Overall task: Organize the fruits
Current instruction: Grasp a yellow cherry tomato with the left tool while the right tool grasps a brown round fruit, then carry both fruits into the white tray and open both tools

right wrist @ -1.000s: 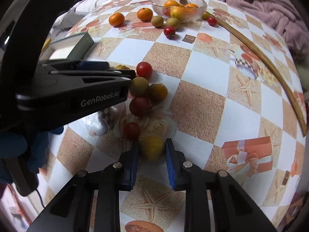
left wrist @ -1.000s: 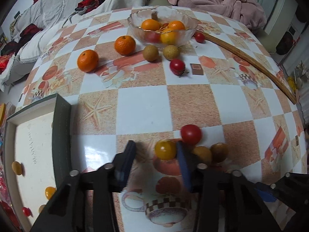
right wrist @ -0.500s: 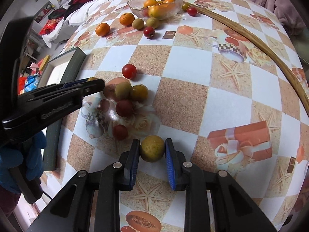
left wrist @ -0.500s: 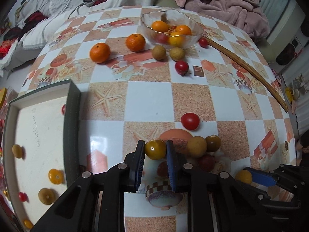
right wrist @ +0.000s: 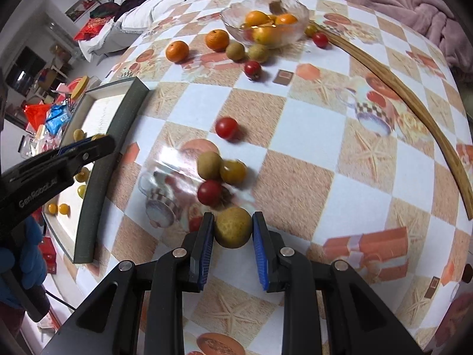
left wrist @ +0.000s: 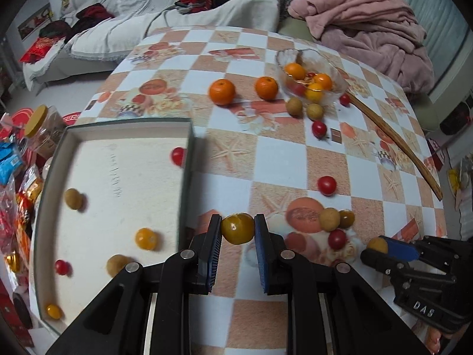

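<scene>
My left gripper is shut on a yellow-green tomato, held above the table just right of the white tray. The tray holds several small fruits. My right gripper is shut on a tan round fruit, held above the table near a cluster of small fruits. The right gripper also shows in the left wrist view. A lone red tomato lies beyond the cluster. A glass bowl of oranges stands at the far end.
Two oranges, two tan fruits and red tomatoes lie near the bowl. A curved wooden stick lies along the right side. Packets and a jar crowd the space left of the tray. Sofa and blankets lie beyond the table.
Both grippers have lifted with their fruits. The left one closed on the yellow-green tomato and moved left toward the tray. The right one rose and moved away from the cluster.
</scene>
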{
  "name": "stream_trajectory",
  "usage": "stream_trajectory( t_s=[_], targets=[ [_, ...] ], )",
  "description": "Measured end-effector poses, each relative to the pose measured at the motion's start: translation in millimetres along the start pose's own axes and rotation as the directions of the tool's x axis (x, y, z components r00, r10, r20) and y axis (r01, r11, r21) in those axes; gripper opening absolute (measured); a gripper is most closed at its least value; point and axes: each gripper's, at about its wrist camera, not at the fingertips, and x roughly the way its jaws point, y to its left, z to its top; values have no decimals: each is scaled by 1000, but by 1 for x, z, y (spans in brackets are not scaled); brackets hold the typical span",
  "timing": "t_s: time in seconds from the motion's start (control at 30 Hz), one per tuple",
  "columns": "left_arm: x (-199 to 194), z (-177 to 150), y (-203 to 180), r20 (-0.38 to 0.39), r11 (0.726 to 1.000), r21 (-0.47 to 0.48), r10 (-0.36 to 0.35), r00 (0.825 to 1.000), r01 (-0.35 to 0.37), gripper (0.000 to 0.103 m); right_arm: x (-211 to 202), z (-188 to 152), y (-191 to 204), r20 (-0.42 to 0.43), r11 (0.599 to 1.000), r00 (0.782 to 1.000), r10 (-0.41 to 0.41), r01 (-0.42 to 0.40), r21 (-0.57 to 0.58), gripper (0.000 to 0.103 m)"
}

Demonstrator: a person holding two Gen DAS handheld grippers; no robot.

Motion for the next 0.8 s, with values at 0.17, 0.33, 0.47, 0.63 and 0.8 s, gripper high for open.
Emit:
stream_trajectory(
  t_s=[0.17, 0.33, 0.47, 0.63, 0.8],
  targets=[
    [-11, -6, 38, 4, 1000, -7, 14, 1000, -14, 23, 0, 12, 26, 22, 1000, 1000, 1, -1, 1, 28],
    [-18, -8, 78, 5, 1000, -9, 25, 1000, -25, 23, 5, 28, 63, 38, 1000, 999, 10, -10, -1, 28],
    [-19, -6, 112, 7, 999, -22, 46, 999, -46, 23, 13, 45, 98, 42, 999, 999, 34, -34, -9, 28],
    [-11, -6, 146, -6, 997, -41, 68, 998, -68, 23, 28, 70, 136, 36, 998, 998, 53, -52, -35, 28],
    [4, -10, 164, -41, 995, -45, 84, 996, -86, 23, 50, 89, 169, 8, 996, 998, 61, -61, -72, 28]
  ],
)
